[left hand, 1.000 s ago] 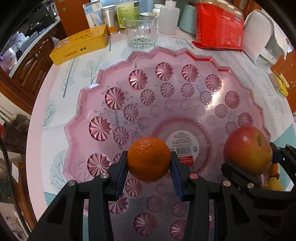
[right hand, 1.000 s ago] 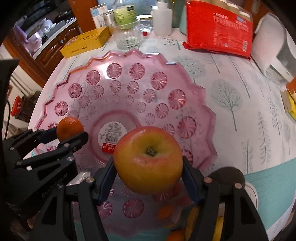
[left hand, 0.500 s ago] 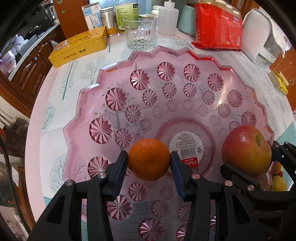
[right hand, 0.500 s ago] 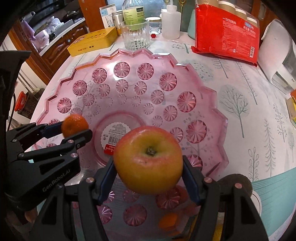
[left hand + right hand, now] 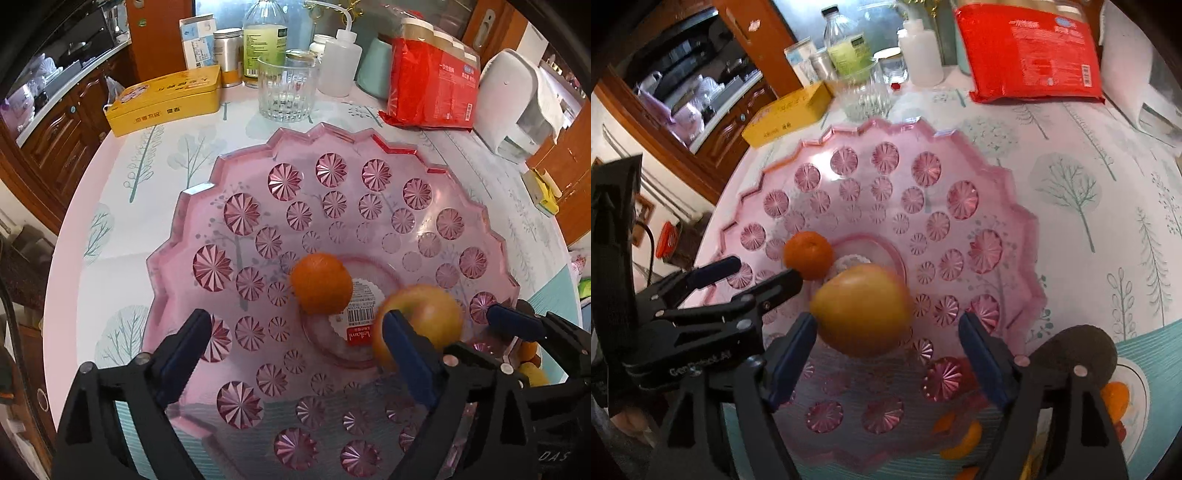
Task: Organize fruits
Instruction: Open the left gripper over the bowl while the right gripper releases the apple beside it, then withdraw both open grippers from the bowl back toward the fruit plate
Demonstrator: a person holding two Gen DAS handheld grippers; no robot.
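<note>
Left hand-held gripper (image 5: 295,354): jaws spread wide, nothing between the blue pads. Right hand-held gripper (image 5: 888,356): jaws likewise wide apart, nothing clamped. The two sit side by side, left one angled toward right

Bowl centre: orange (image 5: 320,283) and apple (image 5: 419,325) side by side, blocking.
Far bowl wall (image 5: 332,173): bare.
Behind rim: glass (image 5: 287,88), yellow tin (image 5: 166,99), red packet (image 5: 432,85) crowd the table.

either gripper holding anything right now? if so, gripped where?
Nothing held. Left gripper and right gripper are both open; the orange and apple sit free in the pink dish.
</note>
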